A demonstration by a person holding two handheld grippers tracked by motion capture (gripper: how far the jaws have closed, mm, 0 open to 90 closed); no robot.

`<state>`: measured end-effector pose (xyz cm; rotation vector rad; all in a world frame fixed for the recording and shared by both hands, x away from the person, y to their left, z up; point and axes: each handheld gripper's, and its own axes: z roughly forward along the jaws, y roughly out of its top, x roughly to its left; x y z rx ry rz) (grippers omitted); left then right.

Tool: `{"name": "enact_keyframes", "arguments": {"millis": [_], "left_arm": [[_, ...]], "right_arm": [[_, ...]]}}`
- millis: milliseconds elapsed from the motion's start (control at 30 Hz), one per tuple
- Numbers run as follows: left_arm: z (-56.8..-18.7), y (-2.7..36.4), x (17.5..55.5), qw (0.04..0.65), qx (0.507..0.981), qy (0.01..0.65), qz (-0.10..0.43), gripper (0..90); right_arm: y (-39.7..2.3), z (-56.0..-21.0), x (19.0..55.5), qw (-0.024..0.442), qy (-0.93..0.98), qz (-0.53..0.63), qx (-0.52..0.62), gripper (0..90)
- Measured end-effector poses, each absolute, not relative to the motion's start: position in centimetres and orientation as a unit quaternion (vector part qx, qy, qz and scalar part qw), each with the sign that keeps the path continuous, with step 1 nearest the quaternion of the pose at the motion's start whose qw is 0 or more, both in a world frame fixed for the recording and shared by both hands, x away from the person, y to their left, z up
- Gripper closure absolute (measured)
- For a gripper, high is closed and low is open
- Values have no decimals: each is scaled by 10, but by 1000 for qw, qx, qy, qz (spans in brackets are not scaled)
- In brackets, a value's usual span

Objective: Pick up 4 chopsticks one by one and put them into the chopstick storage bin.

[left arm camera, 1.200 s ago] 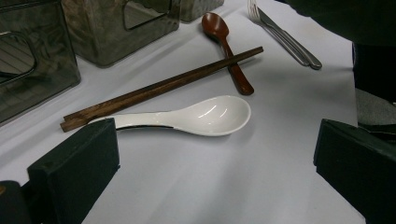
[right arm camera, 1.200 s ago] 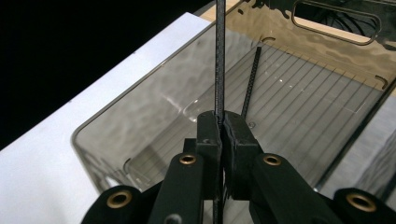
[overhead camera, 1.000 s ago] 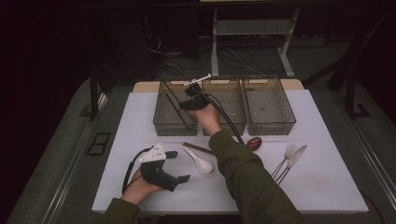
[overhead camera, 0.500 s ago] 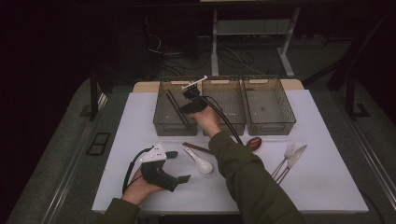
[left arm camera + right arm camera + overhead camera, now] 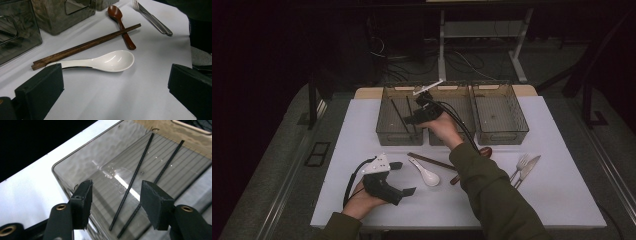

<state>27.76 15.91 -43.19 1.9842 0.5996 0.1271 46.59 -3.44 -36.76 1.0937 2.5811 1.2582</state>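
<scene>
Two black chopsticks [image 5: 135, 177] lie on the floor of the left smoky bin [image 5: 387, 131]. My right gripper [image 5: 117, 195] hovers open just above them; its jaws have just been opening and nothing is between them. From above, the right gripper [image 5: 412, 119] hangs over that bin's right side. My left gripper [image 5: 404, 177] rests open on the white mat near the front left. Between its jaws and just ahead lies a white ceramic spoon [image 5: 112, 60], untouched. Behind the spoon are brown chopsticks [image 5: 85, 46] and a dark wooden spoon [image 5: 120, 22].
The middle bin [image 5: 462, 131] and the right bin [image 5: 499, 131] stand in a row with the left bin at the back of the white mat [image 5: 362, 130]. A fork and knife [image 5: 524, 167] lie at the mat's right. Table legs and cables are beyond.
The right gripper has opened and lifted slightly over the left bin. The left hand and the cutlery on the mat have not moved.
</scene>
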Motion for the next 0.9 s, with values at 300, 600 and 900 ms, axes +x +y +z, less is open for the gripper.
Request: {"name": "enact_keyframes", "arguments": {"millis": [300,600,900], "left_arm": [[-433,159,278,504,826,248,55,0],[-434,158,278,500,828,249,55,0],[-435,157,278,493,831,251,56,0]], "right_arm": [[-60,-357,449,37,837,430,335,381],[-89,-352,431,42,838,441,318,366],[-121,-346,409,50,838,452,302,359]]}}
